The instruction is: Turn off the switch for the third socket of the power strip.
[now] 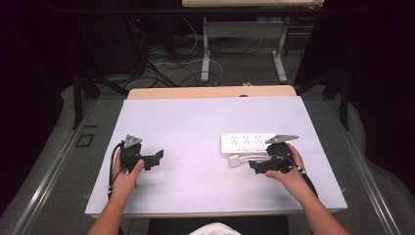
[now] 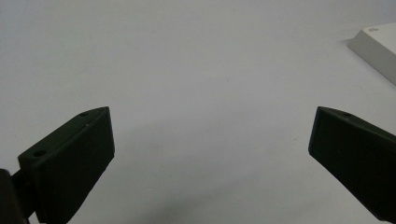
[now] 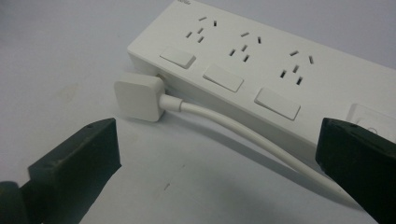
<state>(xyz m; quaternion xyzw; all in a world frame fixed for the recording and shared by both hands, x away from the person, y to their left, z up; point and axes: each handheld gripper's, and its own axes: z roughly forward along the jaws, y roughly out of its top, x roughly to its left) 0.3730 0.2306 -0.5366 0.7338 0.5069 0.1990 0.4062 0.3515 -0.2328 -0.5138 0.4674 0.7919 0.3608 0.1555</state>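
Note:
A white power strip [image 1: 243, 143] [image 3: 261, 65] with three socket groups and three rocker switches lies on the white table [image 1: 195, 127] at the right. A white square plug [image 1: 234, 160] [image 3: 139, 96] on a white cable [image 3: 233, 128] rests on the table against the strip's near side. My right gripper [image 1: 255, 165] [image 3: 215, 163] is open, low over the table just short of the cable, jaws either side of it without touching. At the table's left, my left gripper [image 1: 155, 159] [image 2: 212, 154] stands open above bare table, nothing between its jaws. The strip's corner [image 2: 378, 49] lies far off to its right.
The table's wooden far edge [image 1: 210, 91] borders a floor with tangled cables [image 1: 166, 63] and a second table's metal legs [image 1: 205, 49]. Dark frame posts [image 1: 77, 98] stand at both sides. The person's forearms enter from the bottom edge.

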